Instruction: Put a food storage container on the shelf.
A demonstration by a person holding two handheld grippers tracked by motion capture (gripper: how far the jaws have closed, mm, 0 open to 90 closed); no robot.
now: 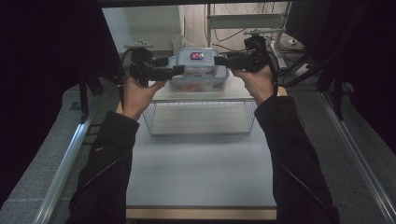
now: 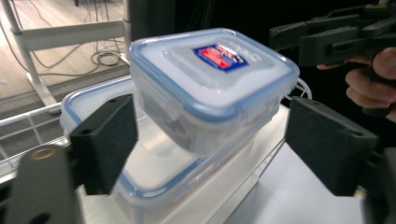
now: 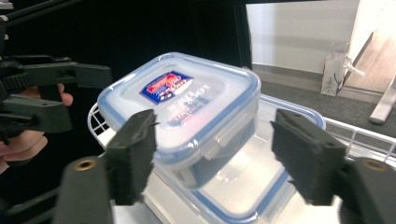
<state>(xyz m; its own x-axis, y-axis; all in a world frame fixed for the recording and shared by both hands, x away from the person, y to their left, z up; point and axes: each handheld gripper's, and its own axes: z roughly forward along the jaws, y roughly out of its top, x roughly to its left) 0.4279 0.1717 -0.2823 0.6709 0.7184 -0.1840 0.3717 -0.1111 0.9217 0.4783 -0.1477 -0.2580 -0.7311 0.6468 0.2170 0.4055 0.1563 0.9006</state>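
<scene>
Two lidded containers, stacked so they fit the wire basket (image 1: 154,122) at the table's (image 1: 201,172) far end: one large container (image 2: 154,186) underneath, one small container (image 2: 212,79) sitting on its lid. One gripper each side, steadying the stack. My left gripper (image 2: 210,142) on the left and right gripper (image 3: 219,154) on the right both stand wide, pads clear of the small box, holding nothing.

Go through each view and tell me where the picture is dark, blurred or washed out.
High view: dark sides, the table evenly lit, the small box pale and soft. Left gripper view: the near jaws are blurred, the small box's lid is washed pale, and the label is smeared. Right gripper view: black at the left, a bright wall at the upper right, the near jaws out of focus.
</scene>
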